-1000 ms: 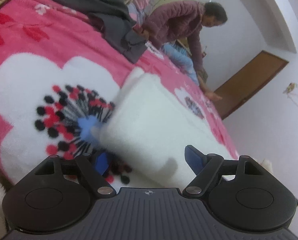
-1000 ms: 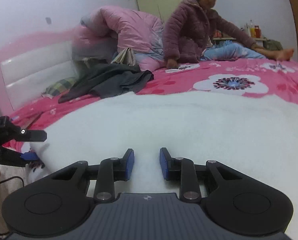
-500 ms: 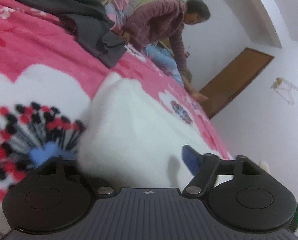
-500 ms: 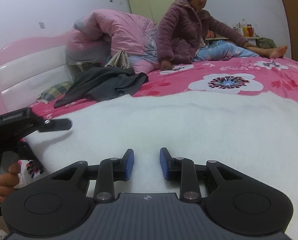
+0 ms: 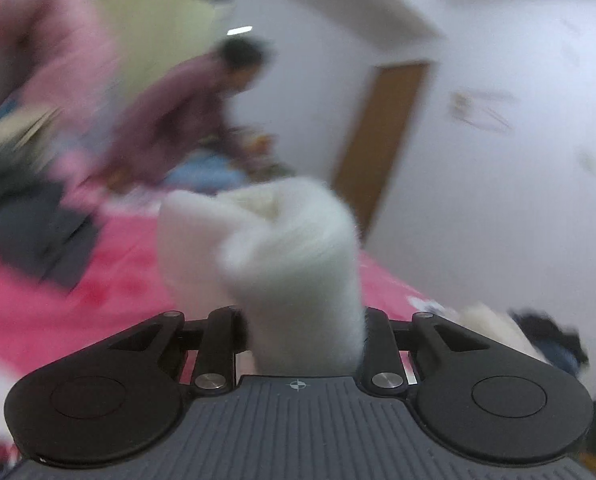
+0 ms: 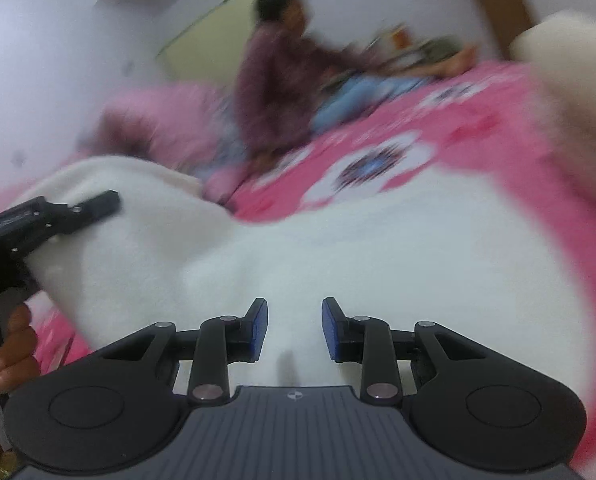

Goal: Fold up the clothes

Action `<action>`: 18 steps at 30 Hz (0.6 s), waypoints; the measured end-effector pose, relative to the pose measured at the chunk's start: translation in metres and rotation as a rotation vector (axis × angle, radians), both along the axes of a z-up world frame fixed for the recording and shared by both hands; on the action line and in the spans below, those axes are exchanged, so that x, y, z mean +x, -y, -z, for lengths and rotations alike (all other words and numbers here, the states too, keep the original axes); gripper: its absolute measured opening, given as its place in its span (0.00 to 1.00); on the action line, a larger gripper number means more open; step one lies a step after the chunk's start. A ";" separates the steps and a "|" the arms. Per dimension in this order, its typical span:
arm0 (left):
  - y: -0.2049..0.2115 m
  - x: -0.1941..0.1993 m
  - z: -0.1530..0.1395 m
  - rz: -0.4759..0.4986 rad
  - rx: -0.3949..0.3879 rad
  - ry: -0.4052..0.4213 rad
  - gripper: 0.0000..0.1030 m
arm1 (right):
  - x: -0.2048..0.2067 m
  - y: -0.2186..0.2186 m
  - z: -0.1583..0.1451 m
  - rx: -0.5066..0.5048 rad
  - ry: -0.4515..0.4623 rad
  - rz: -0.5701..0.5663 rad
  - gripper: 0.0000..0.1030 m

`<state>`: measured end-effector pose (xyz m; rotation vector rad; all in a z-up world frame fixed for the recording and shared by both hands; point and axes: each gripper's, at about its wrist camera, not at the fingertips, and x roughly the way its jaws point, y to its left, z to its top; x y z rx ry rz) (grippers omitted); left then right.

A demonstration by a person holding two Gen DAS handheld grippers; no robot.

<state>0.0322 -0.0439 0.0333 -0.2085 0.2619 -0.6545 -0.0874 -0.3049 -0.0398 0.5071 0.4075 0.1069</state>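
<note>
A white fluffy garment (image 6: 337, 248) lies spread on the pink flowered bed (image 6: 477, 128). In the left wrist view my left gripper (image 5: 303, 320) is shut on a bunched fold of the white garment (image 5: 290, 248), lifted off the bed. In the right wrist view my right gripper (image 6: 294, 330) hovers low over the garment with a gap between its blue pads; nothing sits between them. The left gripper (image 6: 38, 220) shows at the left edge there, holding up a raised edge of the garment. Both views are blurred by motion.
A person in a purple jacket (image 6: 282, 76) sits on the far side of the bed. A dark grey garment (image 5: 30, 224) lies at the left. A pink quilt (image 6: 158, 120) is piled near the headboard. A brown door (image 5: 377, 136) stands behind.
My left gripper closed on the white garment's edge and lifted it upward; its view swung up toward the wall and door. My right gripper stayed over the garment with the same gap.
</note>
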 end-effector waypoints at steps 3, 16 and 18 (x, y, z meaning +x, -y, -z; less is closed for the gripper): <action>0.059 -0.014 -0.006 0.147 0.129 0.081 0.22 | -0.048 0.028 -0.009 0.021 0.059 0.120 0.32; 0.181 -0.075 0.075 0.360 0.662 0.182 0.67 | -0.151 0.085 0.006 0.037 0.039 0.371 0.32; 0.166 -0.075 0.059 0.390 0.617 0.129 0.67 | -0.148 0.090 0.007 0.107 0.050 0.337 0.34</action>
